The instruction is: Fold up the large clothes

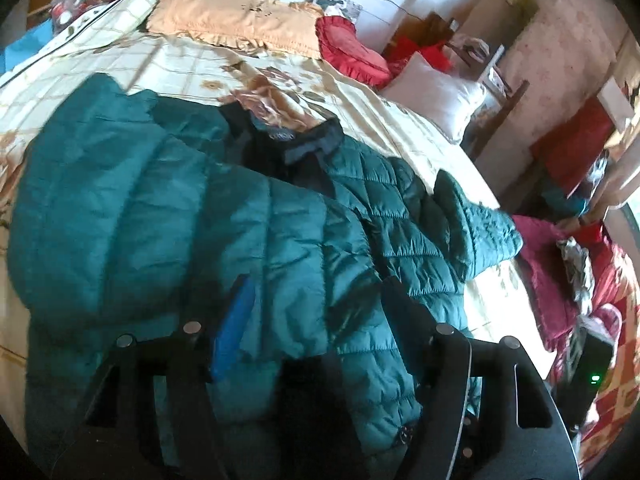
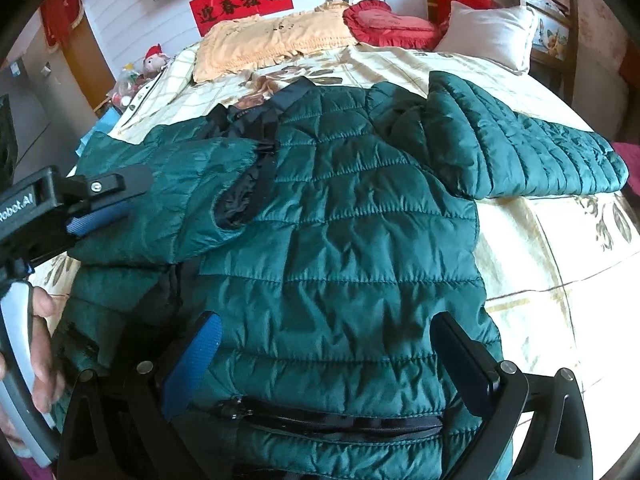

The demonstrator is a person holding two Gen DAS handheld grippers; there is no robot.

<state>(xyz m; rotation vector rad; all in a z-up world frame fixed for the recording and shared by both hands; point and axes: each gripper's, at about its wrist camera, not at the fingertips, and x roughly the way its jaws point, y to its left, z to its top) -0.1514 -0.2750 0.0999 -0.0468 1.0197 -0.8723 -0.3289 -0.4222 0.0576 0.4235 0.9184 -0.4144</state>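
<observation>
The green quilted jacket lies spread across the bed, collar toward the pillows and hem at the near edge, right under both grippers.

The left gripper hangs over the jacket's left half with its jaws parted — the blue pad on one finger and the black finger opposite stand well apart, nothing pinched between them, only the fabric lying beneath. In the right wrist view that same gripper comes in from the left edge, its fingers above the left sleeve, which is folded inward over the chest, cuff lining showing dark. A hand grips its pale handle at the lower left.

The right gripper stands wide over the jacket's lower front, blue pad on the left and black finger on the right, the hem zipper running between them below the tips. No fabric is gathered in the jaws.

Farther out, the right sleeve stretches flat to the side across the cream flowered bedspread. The dark collar sits open at the middle of the bed.

At the head of the bed — an orange frilled pillow, a red heart-shaped cushion beside it and a white pillow at the corner. A red banner with black characters hangs on the white wall behind, and a stuffed toy sits off the bed's left side.
</observation>
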